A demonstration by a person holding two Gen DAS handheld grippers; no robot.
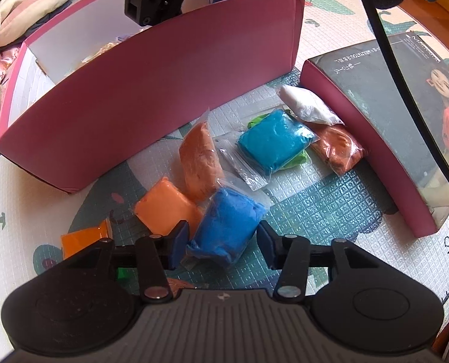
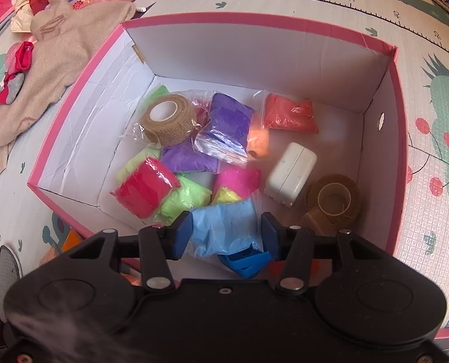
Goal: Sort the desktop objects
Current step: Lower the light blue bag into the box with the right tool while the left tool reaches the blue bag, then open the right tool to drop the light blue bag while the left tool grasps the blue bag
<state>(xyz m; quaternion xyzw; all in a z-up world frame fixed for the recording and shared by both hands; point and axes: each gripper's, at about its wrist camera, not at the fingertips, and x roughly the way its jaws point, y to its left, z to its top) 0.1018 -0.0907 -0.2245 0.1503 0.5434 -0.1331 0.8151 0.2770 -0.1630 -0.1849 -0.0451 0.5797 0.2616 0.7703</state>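
- Here, the left wrist view alone is showing the play mat [image 1: 330,211] outside the pink box [image 1: 152,103], where the left gripper [image 1: 221,239] is pressing its blue pads on both sides of a dark blue clay bag [image 1: 229,227], jaws closed on it.
- Only that view is taking in the loose bags on the mat: two orange ones, a brownish-orange one, a teal one lying on a green one, a white one [image 1: 306,107] and a rust-brown one just beside a flat lid [image 1: 406,139] printed with a person.
- The right wrist view alone is looking into the box interior [image 2: 285,69], with the right gripper [image 2: 226,236] holding a light blue clay bag [image 2: 224,227] between its pads above the near side of the floor.
- Inside are lying purple, red, pink, yellow-green and coral bags, a tan bandage roll [image 2: 168,119], a white charger [image 2: 291,172] and a second roll [image 2: 333,202].
- The box floor is staying bare along the right wall and far corner; the left half is crowded.
- On the mat, open ground is lying to the right of the dark blue bag, between the box wall and the lid's edge.
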